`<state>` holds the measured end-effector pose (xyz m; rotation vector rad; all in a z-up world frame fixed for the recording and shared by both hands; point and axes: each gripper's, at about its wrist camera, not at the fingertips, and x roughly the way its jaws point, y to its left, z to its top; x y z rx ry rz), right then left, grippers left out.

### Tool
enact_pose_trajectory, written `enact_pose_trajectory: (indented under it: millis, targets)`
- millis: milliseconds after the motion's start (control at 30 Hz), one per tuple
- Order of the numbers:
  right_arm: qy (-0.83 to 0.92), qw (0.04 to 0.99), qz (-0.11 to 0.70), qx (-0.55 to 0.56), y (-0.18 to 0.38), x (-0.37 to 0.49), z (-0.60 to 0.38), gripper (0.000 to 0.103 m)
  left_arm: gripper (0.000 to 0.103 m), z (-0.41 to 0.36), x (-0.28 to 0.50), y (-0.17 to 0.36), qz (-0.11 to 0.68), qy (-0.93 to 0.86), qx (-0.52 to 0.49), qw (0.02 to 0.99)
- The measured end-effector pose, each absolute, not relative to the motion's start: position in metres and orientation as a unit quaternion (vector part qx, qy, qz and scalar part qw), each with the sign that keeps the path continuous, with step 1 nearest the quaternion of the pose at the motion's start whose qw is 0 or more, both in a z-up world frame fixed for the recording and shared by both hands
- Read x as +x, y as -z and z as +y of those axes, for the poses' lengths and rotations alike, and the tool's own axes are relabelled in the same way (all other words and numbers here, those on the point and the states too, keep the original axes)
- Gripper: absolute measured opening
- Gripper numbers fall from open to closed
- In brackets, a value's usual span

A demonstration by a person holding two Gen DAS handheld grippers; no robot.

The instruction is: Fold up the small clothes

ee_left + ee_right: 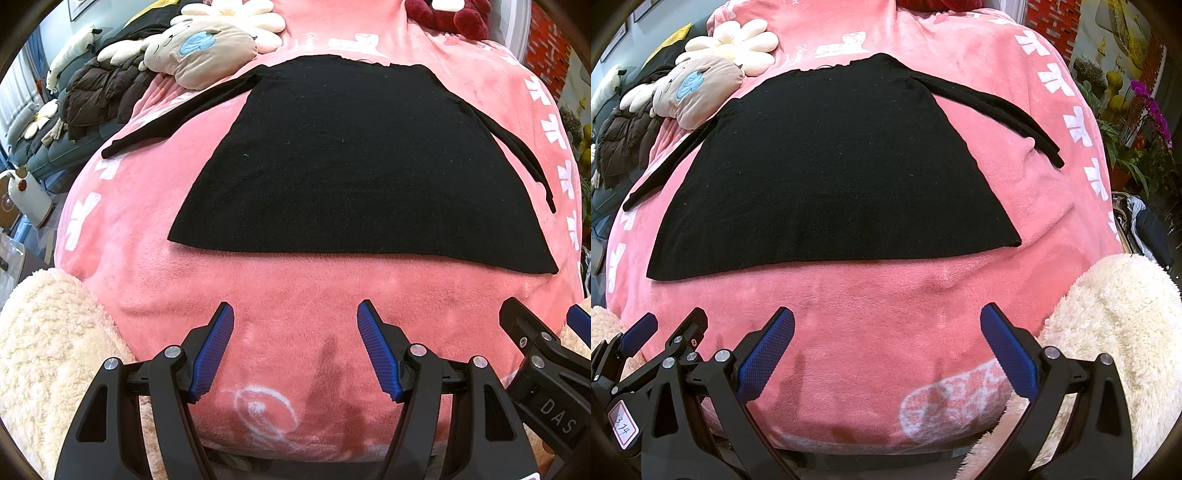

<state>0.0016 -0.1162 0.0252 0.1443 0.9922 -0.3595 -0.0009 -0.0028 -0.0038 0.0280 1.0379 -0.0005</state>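
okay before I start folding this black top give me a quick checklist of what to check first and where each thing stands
1. Left hand-held gripper open and empty: ok.
2. Right hand-held gripper open and empty: ok.
3. Black top lying flat on the pink blanket, hem nearest: ok.
4. Both sleeves spread outward, left sleeve and right sleeve: ok.
5. Plush cat pillow off the garment: cannot tell; it lies right beside the left sleeve's shoulder end.
6. Neckline flat at the far edge: cannot tell, too distorted.
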Motion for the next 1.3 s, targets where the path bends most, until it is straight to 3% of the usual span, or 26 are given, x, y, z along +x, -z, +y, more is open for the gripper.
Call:
enact_pose_trajectory:
  millis: [1300]
  targets:
    - [0.173,0.861,0.475,0.067,-0.0234,0.0022,-0.1145,0.098,0.066,0.0028,-0.0071,0.0092,0.499,0.000,0.013,0.867]
